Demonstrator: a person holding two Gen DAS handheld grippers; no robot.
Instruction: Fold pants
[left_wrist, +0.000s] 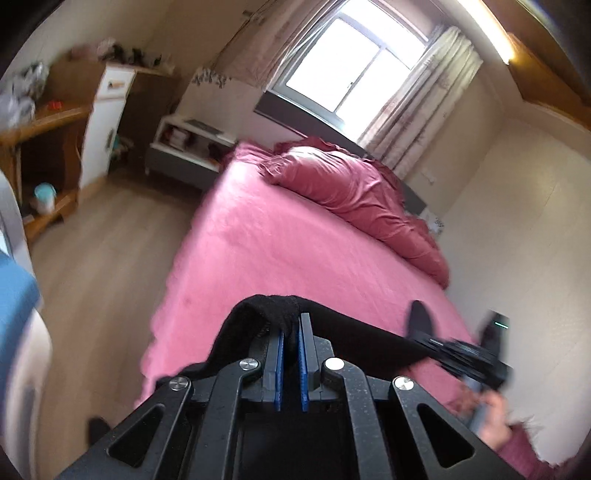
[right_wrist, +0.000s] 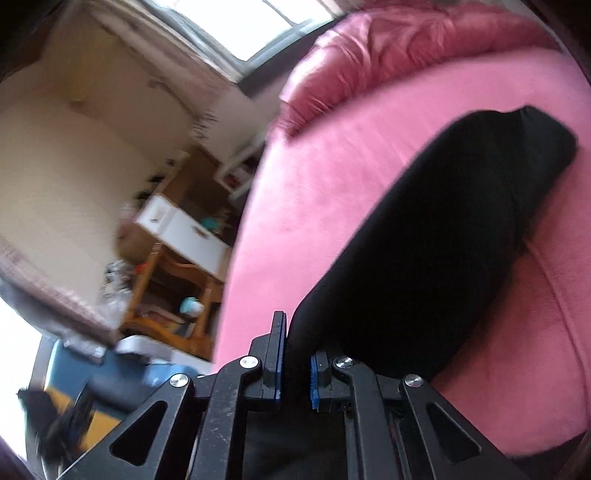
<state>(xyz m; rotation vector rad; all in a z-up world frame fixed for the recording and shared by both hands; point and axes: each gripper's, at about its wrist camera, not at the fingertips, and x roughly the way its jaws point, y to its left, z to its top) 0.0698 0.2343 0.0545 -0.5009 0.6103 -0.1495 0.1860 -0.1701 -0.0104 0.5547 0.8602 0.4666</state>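
Black pants (right_wrist: 424, 240), pinched by left gripper (left_wrist: 290, 332) and right gripper (right_wrist: 295, 354), trail lengthwise toward the bed's (right_wrist: 332, 184) pillow end.

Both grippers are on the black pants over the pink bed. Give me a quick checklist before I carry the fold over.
1. Left gripper shut on the pants: ok, black fabric bunched between its blue pads.
2. Right gripper shut on the pants: ok, cloth pinched between the pads.
3. Fabric between the two grips taut and unwrinkled: cannot tell, only part of the span shows.
4. Bed surface ahead free for laying down: ok, bare pink sheet.
5. Duvet out of the way: ok, piled near the window end.
6. Far end of the pants lying flat: cannot tell, blurred.
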